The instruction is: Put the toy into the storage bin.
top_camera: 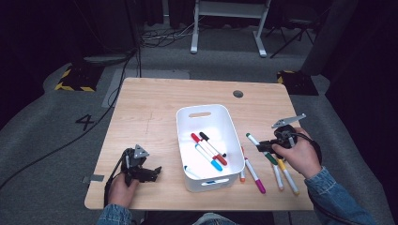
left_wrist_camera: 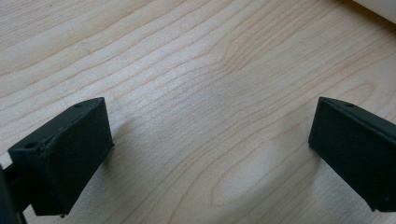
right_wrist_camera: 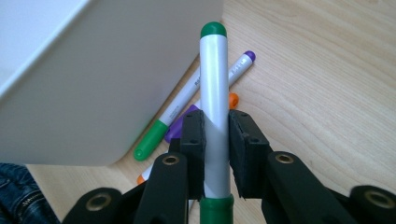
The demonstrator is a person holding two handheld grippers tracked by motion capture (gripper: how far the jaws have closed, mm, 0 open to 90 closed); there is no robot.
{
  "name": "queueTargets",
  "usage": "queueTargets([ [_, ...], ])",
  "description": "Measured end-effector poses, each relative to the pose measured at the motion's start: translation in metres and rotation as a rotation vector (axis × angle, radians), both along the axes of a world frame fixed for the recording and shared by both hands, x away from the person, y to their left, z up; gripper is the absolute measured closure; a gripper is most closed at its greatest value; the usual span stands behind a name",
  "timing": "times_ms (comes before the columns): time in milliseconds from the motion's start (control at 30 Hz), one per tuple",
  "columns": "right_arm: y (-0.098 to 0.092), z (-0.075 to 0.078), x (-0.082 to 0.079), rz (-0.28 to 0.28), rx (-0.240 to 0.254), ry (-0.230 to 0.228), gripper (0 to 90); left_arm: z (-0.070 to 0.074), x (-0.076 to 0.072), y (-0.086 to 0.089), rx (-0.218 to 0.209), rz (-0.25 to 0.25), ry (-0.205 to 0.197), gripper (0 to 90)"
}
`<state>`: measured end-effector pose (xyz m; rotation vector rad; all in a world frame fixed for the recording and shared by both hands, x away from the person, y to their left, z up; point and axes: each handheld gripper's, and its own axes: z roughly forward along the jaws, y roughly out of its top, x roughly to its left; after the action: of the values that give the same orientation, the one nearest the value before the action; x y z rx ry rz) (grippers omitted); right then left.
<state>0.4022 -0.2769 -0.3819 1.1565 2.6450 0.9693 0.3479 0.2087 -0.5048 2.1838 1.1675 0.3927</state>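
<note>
You're partway through loading markers into the white plastic bin (top_camera: 187,123) at table centre. Four or so already lie inside: a red-capped marker (top_camera: 208,148), a black-capped one (top_camera: 211,143), a blue-capped one (top_camera: 207,157), plus another low by the near wall, colour hard to tell. Left to go: the loose bunch on the light wood table (top_camera: 145,101) at approx 3 o'clock from the bin — a magenta-tipped marker (top_camera: 255,176), an orange-tipped one (top_camera: 242,176) tight against the bin's right wall, a yellow-tipped one (top_camera: 288,177), and a pale one beside it.

Right gripper (right_wrist_camera: 215,122): jaws clamped on the barrel of the white marker with green cap (right_wrist_camera: 214,98), pads pressing either side just above its lower green end. In the right gripper view it sticks straight out to 12 o'clock, cap end away from you, clear of the table, with the bin wall off at 10 o'clock. In the high view the same marker (top_camera: 254,140) points toward 10 o'clock from your right hand, just beside the bin's right rim, not over it yet. I'd judge the next move is a short carry to 9 o'clock, then release.

Left gripper (top_camera: 141,169): jaws spread wide, nothing between them, bare wood below. It sits at approx 8 o'clock from the bin, well apart from all markers.
</note>
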Motion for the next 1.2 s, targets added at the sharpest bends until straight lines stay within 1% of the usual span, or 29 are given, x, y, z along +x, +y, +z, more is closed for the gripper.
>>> queueTargets([
  [33,0.000,0.003,0.000,0.010,-0.004,-0.008,77.0,0.000,0.000,0.000,0.000,0.000,0.000,0.0],
  [67,0.001,0.006,-0.002,0.007,0.007,-0.005,77.0,0.000,0.000,0.000,0.000,0.000,0.000,0.0],
  [167,0.002,0.014,-0.003,0.020,0.011,-0.010,77.0,0.000,0.000,0.000,0.000,0.000,-0.001,0.0],
  [333,0.006,0.024,-0.006,0.030,0.025,-0.021,77.0,0.000,0.000,0.000,0.000,0.000,0.000,0.0],
  [433,0.008,0.030,-0.008,0.049,0.022,-0.037,77.0,0.000,0.000,0.000,0.000,0.000,0.000,0.0],
  [500,0.010,0.033,-0.009,0.048,0.031,-0.036,77.0,0.000,0.000,0.000,0.000,0.000,0.000,0.0],
  [533,0.012,0.036,-0.009,0.062,0.026,-0.047,77.0,0.000,0.000,0.000,0.000,0.000,0.000,0.0],
  [600,0.013,0.038,-0.010,0.065,0.028,-0.049,77.0,0.000,0.000,0.000,0.000,0.000,0.000,0.0],
  [767,0.022,0.044,-0.012,0.094,0.032,-0.057,77.0,0.000,0.000,0.000,0.000,0.000,0.000,0.0],
  [833,0.026,0.047,-0.013,0.104,0.037,-0.059,77.0,0.000,0.000,0.000,0.000,0.000,0.000,0.0],
  [1033,0.041,0.050,-0.013,0.141,0.029,-0.064,77.0,0.000,-0.001,-0.001,0.002,0.011,-0.005,0.0],
  [1167,0.050,0.052,-0.014,0.160,0.038,-0.058,77.0,0.000,-0.001,-0.001,0.000,0.012,-0.005,0.0],
  [1200,0.052,0.052,-0.013,0.167,0.040,-0.066,77.0,0.000,-0.001,-0.001,0.000,0.013,-0.005,0.0],
])
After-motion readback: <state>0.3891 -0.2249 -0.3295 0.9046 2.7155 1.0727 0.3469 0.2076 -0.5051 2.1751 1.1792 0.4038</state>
